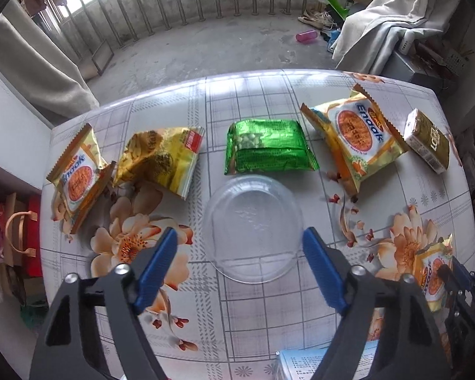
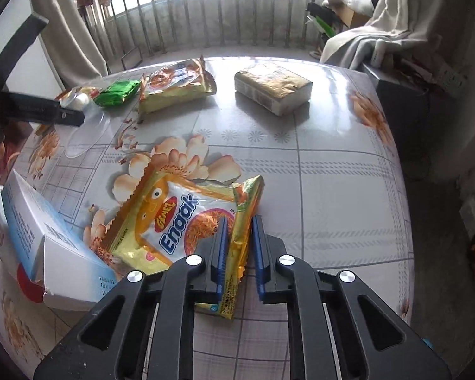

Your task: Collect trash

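Wrappers litter the counter. My left tool hangs over a clear plastic lid, jaws apart on either side of it, pads not touching it. Beyond the lid, at twelve o'clock, lies a green packet; a gold packet sits at ten o'clock and an Enaak noodle wrapper at two. My right tool is clamped on the right edge of another Enaak wrapper, which rests on the counter beside a white box at nine o'clock.
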Available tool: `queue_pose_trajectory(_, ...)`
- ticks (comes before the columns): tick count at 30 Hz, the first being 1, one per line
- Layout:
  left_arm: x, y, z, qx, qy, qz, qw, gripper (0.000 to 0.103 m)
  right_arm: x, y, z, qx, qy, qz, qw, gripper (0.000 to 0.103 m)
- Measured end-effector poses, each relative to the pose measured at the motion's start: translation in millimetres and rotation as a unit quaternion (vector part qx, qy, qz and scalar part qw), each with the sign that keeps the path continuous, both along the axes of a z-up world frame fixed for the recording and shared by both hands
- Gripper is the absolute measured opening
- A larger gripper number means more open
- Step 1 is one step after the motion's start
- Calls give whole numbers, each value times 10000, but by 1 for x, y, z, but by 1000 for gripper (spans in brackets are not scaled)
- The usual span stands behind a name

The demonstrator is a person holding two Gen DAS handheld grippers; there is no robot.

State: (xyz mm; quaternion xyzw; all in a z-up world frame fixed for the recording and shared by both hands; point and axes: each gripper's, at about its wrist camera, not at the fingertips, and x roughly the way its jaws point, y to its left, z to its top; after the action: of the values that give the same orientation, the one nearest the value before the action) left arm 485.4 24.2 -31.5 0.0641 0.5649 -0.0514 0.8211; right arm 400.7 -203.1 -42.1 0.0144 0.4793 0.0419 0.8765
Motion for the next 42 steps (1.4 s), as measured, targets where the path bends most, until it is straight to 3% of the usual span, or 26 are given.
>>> queue_pose_trajectory(3,0,5,0,-242,5,144,9996,62,1,-5,-1,102,-24,-143,9998,4)
queue_pose_trajectory(10,-4,14,10,-556,-195,283,9979,61,-2,-27,3,500,-90,-512,9974,3)
queue_pose_trajectory(13,-13,17,25,-634,-390,231,9970,61,-8,-39,11,608,-179,-653,9959,2)
queue_pose_trajectory(18,-41,19,74,-888,-962,-26,9914,61,-30,-58,34,769,-433,-809,9928,2)
queue_pose_trajectory(24,-118,21,147,-1324,-1696,-560,9750,61,-87,-71,72,1016,-844,-826,9878,2)
queue_pose_trajectory(29,-209,27,176,-1799,-1891,-1094,9591,61,-145,-68,90,1352,-989,-677,9835,2)
queue_pose_trajectory(33,-269,29,166,-2115,-1721,-1317,9531,61,-187,-52,82,1634,-809,-537,9818,2)
queue_pose_trajectory(37,-320,24,132,-2095,-1540,-1355,9561,61,-216,-37,69,1751,-632,-532,9811,3)
queue_pose_trajectory(42,-364,3,66,-1476,-1367,-1441,9689,61,-231,-18,41,1783,-336,-638,9813,4)
